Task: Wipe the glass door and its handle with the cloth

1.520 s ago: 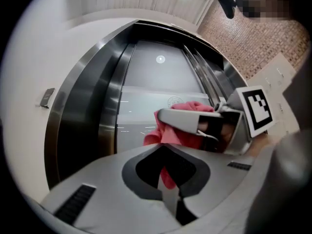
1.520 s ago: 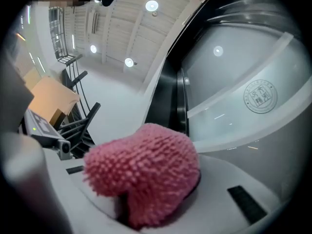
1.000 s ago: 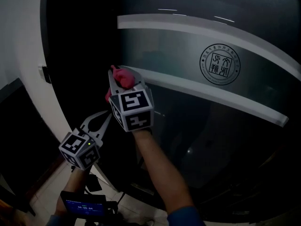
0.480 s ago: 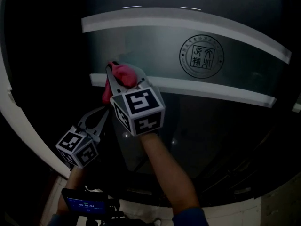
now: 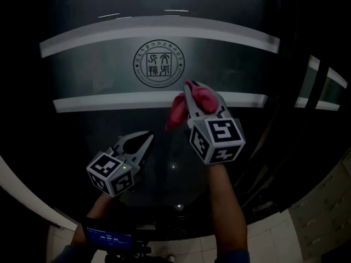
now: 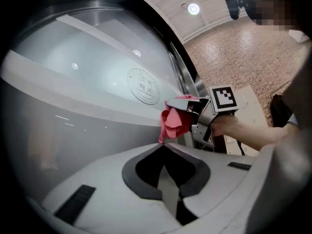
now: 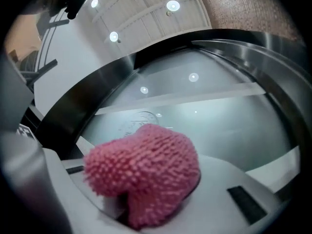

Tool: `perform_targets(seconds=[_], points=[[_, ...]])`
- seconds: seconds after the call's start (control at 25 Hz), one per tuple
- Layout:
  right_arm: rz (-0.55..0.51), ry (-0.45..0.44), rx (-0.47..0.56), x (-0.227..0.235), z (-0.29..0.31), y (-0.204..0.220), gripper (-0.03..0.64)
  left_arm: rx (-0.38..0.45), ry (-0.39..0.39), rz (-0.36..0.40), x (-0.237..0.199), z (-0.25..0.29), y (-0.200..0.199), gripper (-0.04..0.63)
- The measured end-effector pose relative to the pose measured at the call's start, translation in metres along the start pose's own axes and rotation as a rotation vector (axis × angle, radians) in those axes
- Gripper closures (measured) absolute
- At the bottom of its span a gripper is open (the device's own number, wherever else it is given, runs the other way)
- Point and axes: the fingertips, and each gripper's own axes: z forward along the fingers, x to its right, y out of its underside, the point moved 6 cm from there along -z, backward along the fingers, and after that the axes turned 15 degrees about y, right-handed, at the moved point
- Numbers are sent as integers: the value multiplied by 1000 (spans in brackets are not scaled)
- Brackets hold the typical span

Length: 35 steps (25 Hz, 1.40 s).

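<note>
Right gripper view: nubby pink cloth (image 7: 146, 172), seemingly bunched.

The cloth (image 7: 146, 172) hides the jaws' tips in the right gripper view; the seal (image 5: 159, 66) is illegible

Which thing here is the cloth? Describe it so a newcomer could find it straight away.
Start at the big dark glass door crossed by two frosted white bands. Below-right of the round printed seal, at the lower band, the right gripper clamps a fluffy pink cloth, the only bright, soft thing there.
</note>
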Motion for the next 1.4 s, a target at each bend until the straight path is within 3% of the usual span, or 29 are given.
perform_targets(seconds=[0.28, 0.56, 0.72, 0.92, 1.16, 1.4], points=[[8, 200, -34, 115, -28, 5, 563, -10, 49, -35, 28, 48, 17, 583], [6, 163, -12, 91, -29, 10, 563, -13, 16, -28, 23, 36, 16, 583], [85, 75, 25, 25, -35, 17, 563, -5, -61, -11, 5, -8, 11, 583], [166, -141, 37, -116, -29, 41, 563, -59, -185, 30, -23, -87, 5, 583], [184, -384, -33, -278, -20, 73, 563, -71, -394, 105, -39, -189, -2, 583], [233, -496, -48, -366, -3, 86, 563, -107, -490, 123, -57, -248, 6, 583]])
